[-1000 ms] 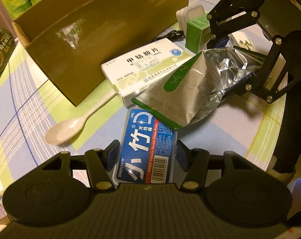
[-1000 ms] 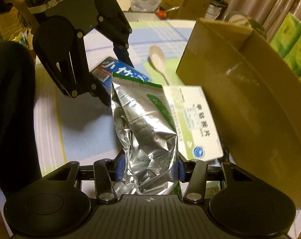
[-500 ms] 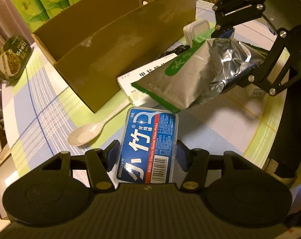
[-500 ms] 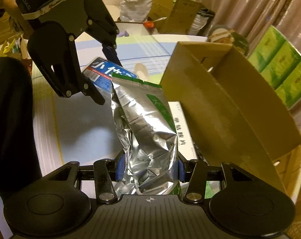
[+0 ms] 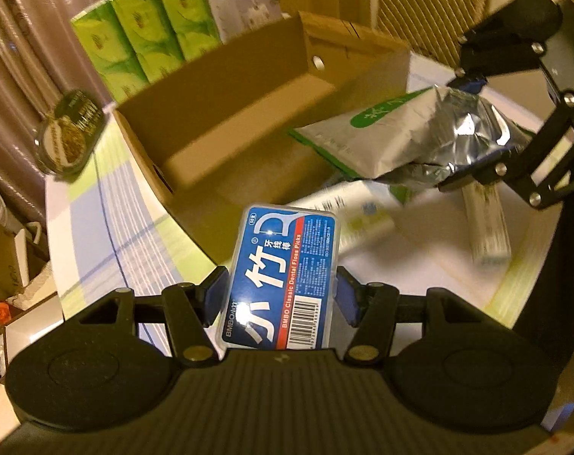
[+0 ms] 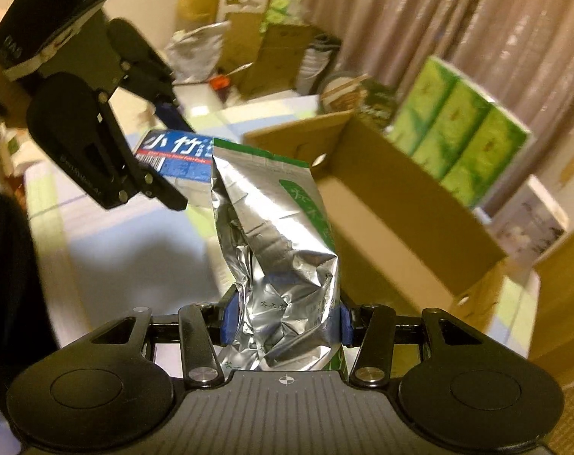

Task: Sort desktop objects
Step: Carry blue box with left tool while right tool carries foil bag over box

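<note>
Two items are up off the worktop [image 5: 431,250], one per gripper. The floss pick box [image 5: 283,276] sits clamped between the left gripper [image 5: 279,297] fingers, long axis pointing away along them, blue label and barcode facing up, flat rigid plastic case. The foil pouch [image 6: 279,250] is pinched at its crumpled end by the right gripper [image 6: 283,320] fingers, sealed green-edged end pointing away; silver, creased, soft, likely to flop.

Key relation: the open cardboard box [image 5: 226,113] lies ahead of both sets of fingers, on the far side. In the left wrist view the floss pick box is on the near side of the carton's near wall, while the pouch's free end overlaps that wall from the right. The right hand looks nearer to a drop; the left probably needs more forward travel.

A white medicine carton [image 5: 347,208], blurred, lies on the worktop below the pouch. Green tissue packs [image 5: 142,34] stand beyond the carton.
</note>
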A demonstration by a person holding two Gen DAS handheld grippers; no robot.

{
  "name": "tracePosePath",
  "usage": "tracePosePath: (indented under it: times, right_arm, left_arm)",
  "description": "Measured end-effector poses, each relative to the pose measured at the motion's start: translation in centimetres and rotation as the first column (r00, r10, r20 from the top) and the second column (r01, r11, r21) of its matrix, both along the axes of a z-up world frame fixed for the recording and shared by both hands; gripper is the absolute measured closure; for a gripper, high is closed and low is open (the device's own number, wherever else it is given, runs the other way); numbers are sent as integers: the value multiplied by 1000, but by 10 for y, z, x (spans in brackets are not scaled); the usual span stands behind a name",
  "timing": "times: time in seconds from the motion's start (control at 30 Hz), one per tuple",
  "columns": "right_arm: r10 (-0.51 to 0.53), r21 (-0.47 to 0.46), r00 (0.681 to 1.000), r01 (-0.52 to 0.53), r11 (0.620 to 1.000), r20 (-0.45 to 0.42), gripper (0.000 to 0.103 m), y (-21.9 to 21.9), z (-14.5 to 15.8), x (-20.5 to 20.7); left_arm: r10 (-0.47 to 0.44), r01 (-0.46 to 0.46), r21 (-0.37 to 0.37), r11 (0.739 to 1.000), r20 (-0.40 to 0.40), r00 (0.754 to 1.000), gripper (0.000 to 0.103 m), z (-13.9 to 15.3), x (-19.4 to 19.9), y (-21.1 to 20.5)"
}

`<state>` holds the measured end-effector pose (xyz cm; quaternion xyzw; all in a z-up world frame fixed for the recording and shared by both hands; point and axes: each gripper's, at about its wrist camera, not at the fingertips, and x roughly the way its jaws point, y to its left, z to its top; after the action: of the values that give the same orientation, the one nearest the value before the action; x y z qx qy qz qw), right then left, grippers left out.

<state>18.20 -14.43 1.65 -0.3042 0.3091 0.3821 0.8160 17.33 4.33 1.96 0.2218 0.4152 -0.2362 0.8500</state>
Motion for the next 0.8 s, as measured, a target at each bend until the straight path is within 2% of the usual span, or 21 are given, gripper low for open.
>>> tracePosePath:
  times: [0.27, 0.47, 0.8]
  right_arm:
    - [-90, 39, 996, 89, 995, 29, 57, -15, 30, 39]
    - [-172, 89, 985, 169, 982, 17, 57, -26, 44, 69]
    - [-278, 133, 959, 282, 950, -45, 57, -25, 37, 119]
  left_arm:
    - [57, -55, -20, 998, 79, 995, 48, 22, 21, -28]
    - [93, -88, -58, 994, 101, 990, 48, 32, 49, -45]
    - [144, -134, -96, 986, 98, 985, 48, 27, 97, -56]
